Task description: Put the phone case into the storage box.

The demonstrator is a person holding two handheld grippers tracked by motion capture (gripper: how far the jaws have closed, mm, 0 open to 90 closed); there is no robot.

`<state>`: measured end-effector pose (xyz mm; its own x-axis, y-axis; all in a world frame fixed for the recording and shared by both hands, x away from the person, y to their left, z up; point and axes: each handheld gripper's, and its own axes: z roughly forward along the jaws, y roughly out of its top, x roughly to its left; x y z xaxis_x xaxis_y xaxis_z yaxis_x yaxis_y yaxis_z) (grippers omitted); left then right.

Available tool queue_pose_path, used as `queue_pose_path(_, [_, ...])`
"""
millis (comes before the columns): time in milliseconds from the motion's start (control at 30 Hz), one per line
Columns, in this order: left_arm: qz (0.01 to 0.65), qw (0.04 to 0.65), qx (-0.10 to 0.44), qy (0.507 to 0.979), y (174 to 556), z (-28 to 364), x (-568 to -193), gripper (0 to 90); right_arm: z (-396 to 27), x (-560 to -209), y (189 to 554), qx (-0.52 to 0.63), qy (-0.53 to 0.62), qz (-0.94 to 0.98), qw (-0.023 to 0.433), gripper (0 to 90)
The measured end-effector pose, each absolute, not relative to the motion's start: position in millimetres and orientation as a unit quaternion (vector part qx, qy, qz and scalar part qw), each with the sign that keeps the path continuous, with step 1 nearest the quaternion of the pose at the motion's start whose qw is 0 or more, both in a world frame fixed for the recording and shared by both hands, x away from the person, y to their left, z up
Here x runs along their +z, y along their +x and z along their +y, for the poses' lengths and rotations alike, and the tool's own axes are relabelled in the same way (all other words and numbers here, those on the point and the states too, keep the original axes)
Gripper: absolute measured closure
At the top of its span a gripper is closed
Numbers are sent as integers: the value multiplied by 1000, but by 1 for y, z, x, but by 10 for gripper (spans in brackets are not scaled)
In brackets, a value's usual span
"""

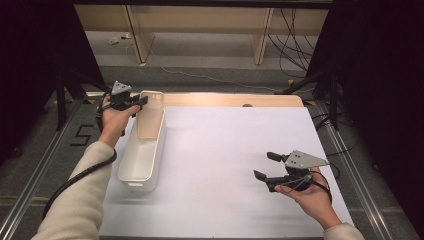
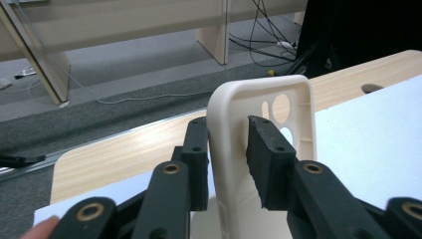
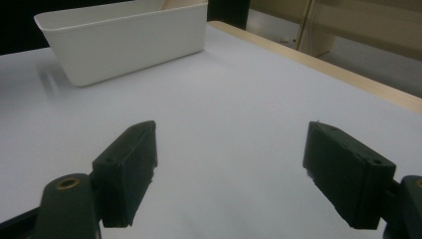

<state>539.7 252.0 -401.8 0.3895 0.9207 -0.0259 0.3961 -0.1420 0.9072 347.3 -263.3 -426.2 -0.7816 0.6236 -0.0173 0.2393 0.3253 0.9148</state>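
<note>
A cream phone case [image 1: 151, 117] with camera cut-outs stands on end in the far end of a white bin [image 1: 159, 150]. My left gripper [image 1: 142, 101] reaches over the bin's far left corner. In the left gripper view the case's [image 2: 298, 99] long edge sits between the jaws of my left gripper [image 2: 226, 134]. One pad lies against the case's outer side and the other stands just inside it, with no clear squeeze. My right gripper [image 1: 264, 165] hovers open over the white mat at the near right, its jaws [image 3: 229, 164] wide with nothing between them.
The bin [image 3: 129, 40] lies lengthwise along the left side of the white mat [image 1: 225, 150], which covers a wooden table [image 1: 235, 100]. Beyond the table are floor cables [image 1: 295, 45] and shelf legs. Dark stands flank both sides.
</note>
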Motion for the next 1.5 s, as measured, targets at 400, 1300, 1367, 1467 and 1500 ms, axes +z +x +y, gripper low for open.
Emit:
queue_pose_path(400, [470, 435, 300, 707, 543, 247, -404, 634, -263, -427, 347, 512, 272, 793, 186, 224])
queue_pose_path(1300, [490, 448, 322, 675, 537, 252, -388, 620, -263, -426, 347, 513, 273, 792, 186, 225])
queue_pose_path(1367, [508, 436, 328, 667, 534, 256, -387, 721, -263, -426, 347, 513, 273, 792, 186, 225])
queue_pose_path(1467, [528, 416, 341, 657, 532, 260, -387, 875, -263, -426, 347, 512, 273, 793, 187, 225])
queue_pose_path(1500, [531, 414, 341, 656, 532, 261, -388, 896, -263, -426, 347, 513, 272, 792, 187, 225])
